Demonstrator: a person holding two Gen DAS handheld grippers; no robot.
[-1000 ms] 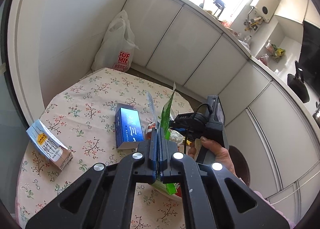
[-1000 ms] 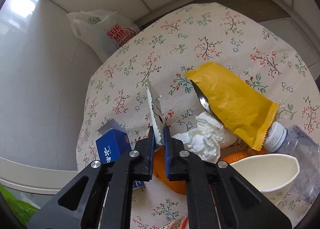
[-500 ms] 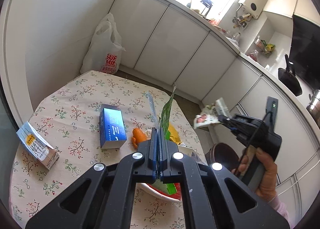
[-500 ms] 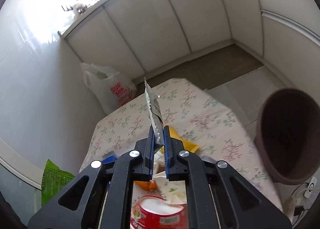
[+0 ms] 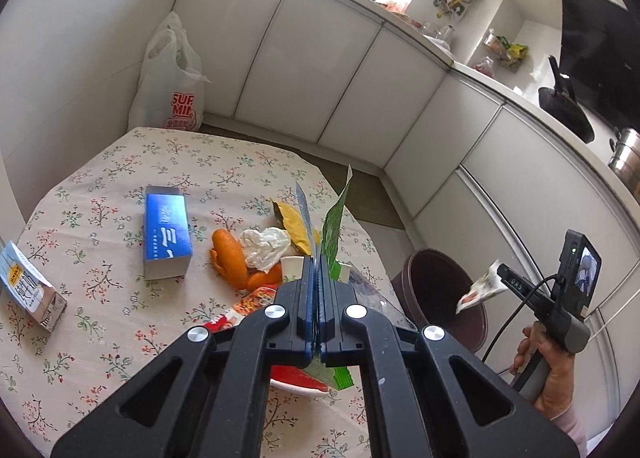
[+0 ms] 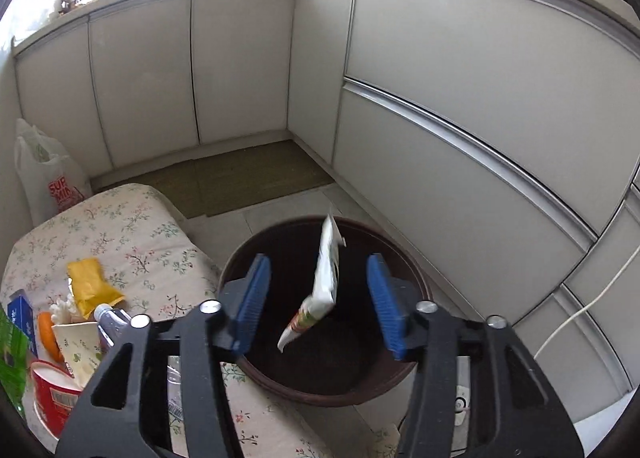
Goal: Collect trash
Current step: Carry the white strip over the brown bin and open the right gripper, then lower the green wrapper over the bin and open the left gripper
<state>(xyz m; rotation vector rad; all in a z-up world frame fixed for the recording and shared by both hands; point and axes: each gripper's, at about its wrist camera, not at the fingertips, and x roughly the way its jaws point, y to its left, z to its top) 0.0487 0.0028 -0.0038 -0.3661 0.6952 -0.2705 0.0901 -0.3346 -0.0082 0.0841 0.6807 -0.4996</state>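
My right gripper (image 6: 318, 300) is open above the dark brown trash bin (image 6: 384, 382). A small white wrapper (image 6: 326, 278) hangs loose between its blue pads, over the bin's mouth. In the left wrist view the same wrapper (image 5: 478, 292) shows by the right gripper (image 5: 500, 278) above the bin (image 5: 424, 278). My left gripper (image 5: 319, 294) is shut on a green wrapper (image 5: 334, 230) and a clear plastic piece, held over the table's right side.
On the floral tablecloth (image 5: 100, 218) lie a blue box (image 5: 166, 234), orange peel (image 5: 230, 258), crumpled tissue (image 5: 266, 244), a yellow packet (image 5: 294, 222), a red noodle cup (image 5: 256, 302) and a small carton (image 5: 28, 290). A white shopping bag (image 5: 170, 78) stands by the cabinets.
My right gripper swung from over the table to above the bin and opened, letting go of the white wrapper. My left gripper kept hold of the green wrapper.
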